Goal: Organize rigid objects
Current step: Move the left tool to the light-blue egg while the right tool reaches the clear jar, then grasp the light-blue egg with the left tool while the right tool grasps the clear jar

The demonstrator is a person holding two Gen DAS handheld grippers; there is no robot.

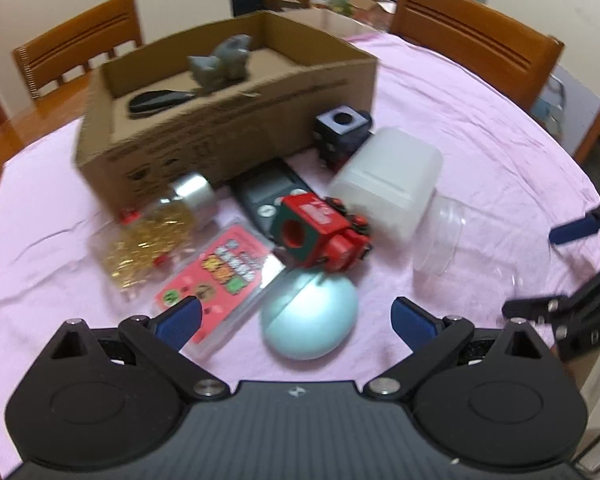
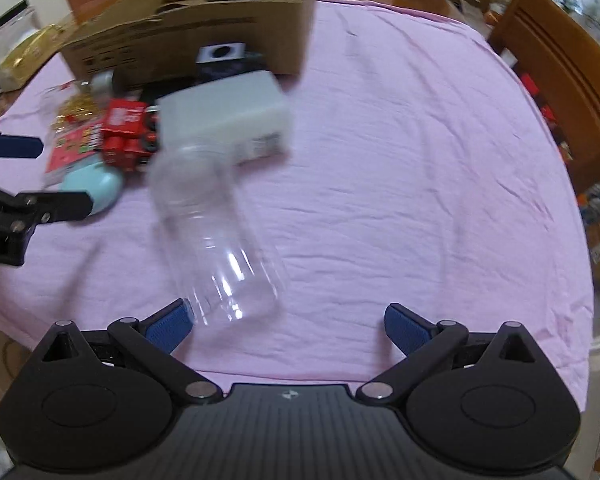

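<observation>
A cardboard box (image 1: 228, 128) stands on the pink cloth and holds a grey figure (image 1: 224, 62) and a black object (image 1: 160, 100). In front of it lie a pale blue egg shape (image 1: 310, 316), a red and green cube toy (image 1: 320, 232), a pink card pack (image 1: 220, 280), a jar of gold bits (image 1: 156, 236), a remote (image 1: 268, 196), a dark cube (image 1: 340, 128), a white container (image 1: 388, 184) and a clear plastic bottle (image 2: 216, 236). My left gripper (image 1: 296, 320) is open just above the egg shape. My right gripper (image 2: 288, 320) is open over the bottle's base.
Wooden chairs (image 1: 476, 36) stand behind the round table. The right half of the cloth (image 2: 420, 160) is bare. The left gripper shows at the left edge of the right wrist view (image 2: 32, 184). The box also shows in the right wrist view (image 2: 188, 32).
</observation>
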